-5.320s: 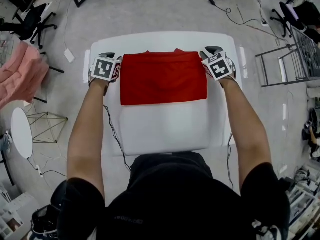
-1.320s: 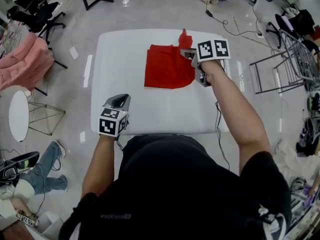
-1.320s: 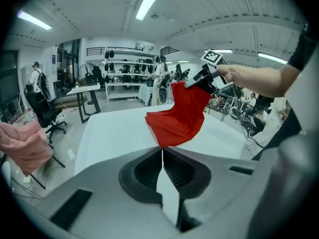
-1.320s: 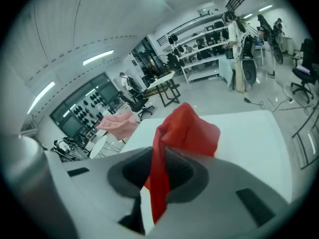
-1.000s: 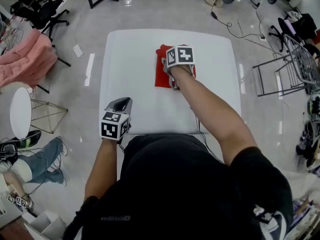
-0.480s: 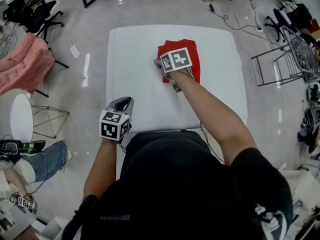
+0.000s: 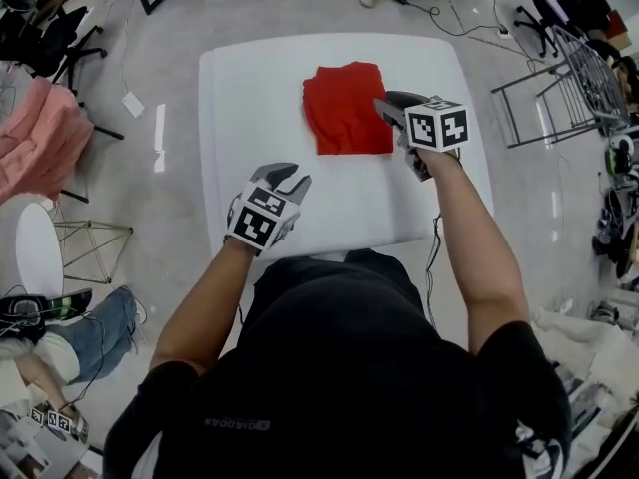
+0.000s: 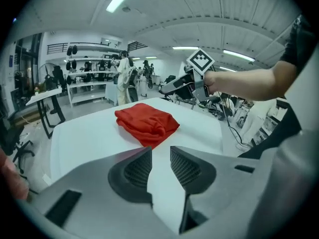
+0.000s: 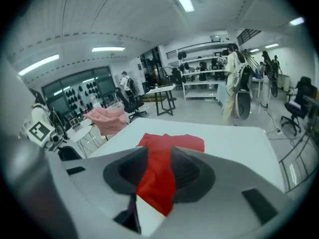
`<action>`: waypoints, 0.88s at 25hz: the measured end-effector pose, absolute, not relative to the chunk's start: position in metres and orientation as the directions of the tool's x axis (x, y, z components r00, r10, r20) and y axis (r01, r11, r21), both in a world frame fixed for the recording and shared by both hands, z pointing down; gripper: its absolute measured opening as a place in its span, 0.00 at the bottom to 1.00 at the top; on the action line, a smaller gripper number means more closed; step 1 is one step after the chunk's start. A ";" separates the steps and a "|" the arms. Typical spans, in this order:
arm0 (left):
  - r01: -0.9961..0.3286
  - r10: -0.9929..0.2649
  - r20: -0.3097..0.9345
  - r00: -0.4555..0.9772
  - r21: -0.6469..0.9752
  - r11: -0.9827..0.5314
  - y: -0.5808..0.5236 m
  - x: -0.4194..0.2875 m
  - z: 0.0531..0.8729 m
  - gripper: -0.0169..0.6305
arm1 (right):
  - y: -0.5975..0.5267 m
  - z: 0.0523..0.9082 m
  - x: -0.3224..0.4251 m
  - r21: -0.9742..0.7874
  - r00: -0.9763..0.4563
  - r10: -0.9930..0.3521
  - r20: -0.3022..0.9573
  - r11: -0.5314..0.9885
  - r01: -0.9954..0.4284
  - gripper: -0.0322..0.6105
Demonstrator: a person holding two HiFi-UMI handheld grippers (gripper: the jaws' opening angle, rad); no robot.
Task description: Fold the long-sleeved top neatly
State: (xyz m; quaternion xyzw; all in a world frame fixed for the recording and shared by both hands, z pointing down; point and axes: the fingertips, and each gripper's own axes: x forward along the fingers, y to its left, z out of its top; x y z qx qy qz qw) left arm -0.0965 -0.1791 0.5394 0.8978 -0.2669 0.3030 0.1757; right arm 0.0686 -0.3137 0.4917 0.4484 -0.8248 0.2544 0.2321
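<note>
Top (image 7: 346,108) lies folded, nearly square; long axis unclear.

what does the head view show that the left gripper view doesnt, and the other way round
Head view only: the pink cloth off to the left of the table.
Left gripper view only: the left gripper with its fingers close up, opening with nothing between them, and shelves far behind.
Both: the folded red top on the white table, and the right gripper, closing on nothing.
</note>
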 end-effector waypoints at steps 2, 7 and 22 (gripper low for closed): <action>-0.569 -0.360 0.656 0.664 0.130 -0.812 -0.186 -0.071 0.545 0.19 | -0.327 0.496 0.063 -0.138 -0.501 -0.582 0.640 0.555 -0.821 0.28; -0.580 -0.337 0.702 0.627 0.131 -0.804 -0.205 -0.024 0.571 0.23 | -0.369 0.519 0.018 0.039 -0.527 -0.417 0.740 0.810 -0.585 0.30; -0.731 -0.343 0.823 0.453 0.122 -0.671 -0.227 -0.027 0.634 0.11 | -0.396 0.611 -0.060 -0.295 -0.462 0.293 0.837 0.953 0.070 0.47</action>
